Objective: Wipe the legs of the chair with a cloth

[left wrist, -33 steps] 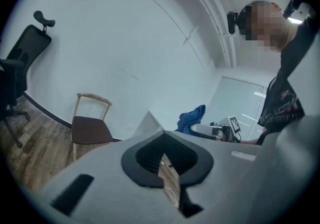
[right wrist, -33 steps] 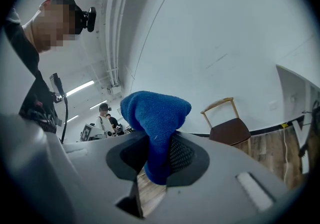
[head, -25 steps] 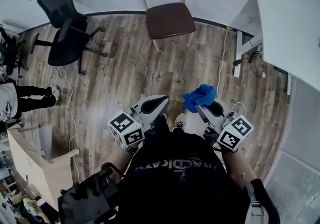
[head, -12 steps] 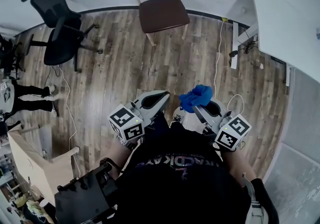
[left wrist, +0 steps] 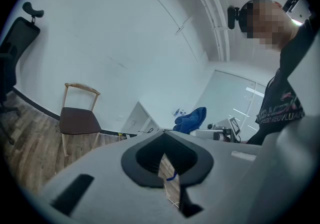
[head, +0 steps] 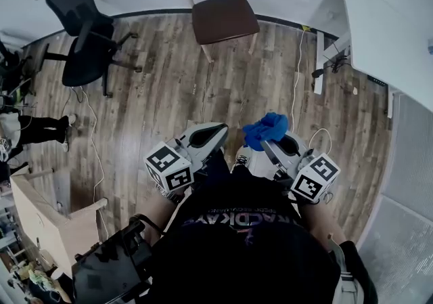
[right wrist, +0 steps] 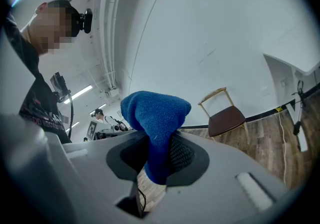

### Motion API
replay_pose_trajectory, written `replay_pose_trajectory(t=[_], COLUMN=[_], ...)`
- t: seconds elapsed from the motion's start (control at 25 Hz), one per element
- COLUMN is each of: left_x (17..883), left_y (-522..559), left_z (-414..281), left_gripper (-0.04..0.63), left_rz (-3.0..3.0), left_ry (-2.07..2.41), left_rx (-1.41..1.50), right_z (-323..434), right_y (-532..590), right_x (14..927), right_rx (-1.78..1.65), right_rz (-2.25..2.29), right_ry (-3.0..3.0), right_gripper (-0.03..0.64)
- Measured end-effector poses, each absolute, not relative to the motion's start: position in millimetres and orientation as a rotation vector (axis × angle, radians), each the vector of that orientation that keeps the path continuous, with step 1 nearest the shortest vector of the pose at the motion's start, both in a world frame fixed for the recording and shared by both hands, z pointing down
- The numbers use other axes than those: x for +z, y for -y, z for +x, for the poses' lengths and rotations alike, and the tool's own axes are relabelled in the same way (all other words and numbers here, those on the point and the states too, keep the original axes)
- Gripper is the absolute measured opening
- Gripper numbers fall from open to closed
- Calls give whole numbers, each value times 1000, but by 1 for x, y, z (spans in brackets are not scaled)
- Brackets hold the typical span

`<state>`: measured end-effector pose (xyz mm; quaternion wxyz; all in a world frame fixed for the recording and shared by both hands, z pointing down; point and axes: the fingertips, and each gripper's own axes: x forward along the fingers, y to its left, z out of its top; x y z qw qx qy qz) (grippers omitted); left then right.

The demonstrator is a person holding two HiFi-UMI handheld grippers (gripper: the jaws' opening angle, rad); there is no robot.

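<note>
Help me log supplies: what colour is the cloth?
Blue. The cloth shows best in the right gripper view.

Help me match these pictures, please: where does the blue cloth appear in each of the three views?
Head view: the blue cloth is just right of centre, sticking out of the right gripper.
Left gripper view: the cloth is a small blue lump slightly right of centre.
Right gripper view: the cloth fills the centre, pinched between the fingers.
Shared landmark: the wooden chair, visible in all three.
</note>
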<state>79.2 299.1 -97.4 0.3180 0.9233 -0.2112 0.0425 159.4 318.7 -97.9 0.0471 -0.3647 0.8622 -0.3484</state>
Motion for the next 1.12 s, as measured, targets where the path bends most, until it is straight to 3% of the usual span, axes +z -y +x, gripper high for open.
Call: replay_pose_trajectory(t=[1.12], left_x=[-92], left_y=[-324], left_z=[50], left_gripper=[-2], left_rz=[2386], left_ry=[609], left_rx=[59], right_z=[135], right_y=[-330], right_x=[-93], right_rx=[-1088], right_rz=[-1090], right_ry=[-2608], right_gripper=[87])
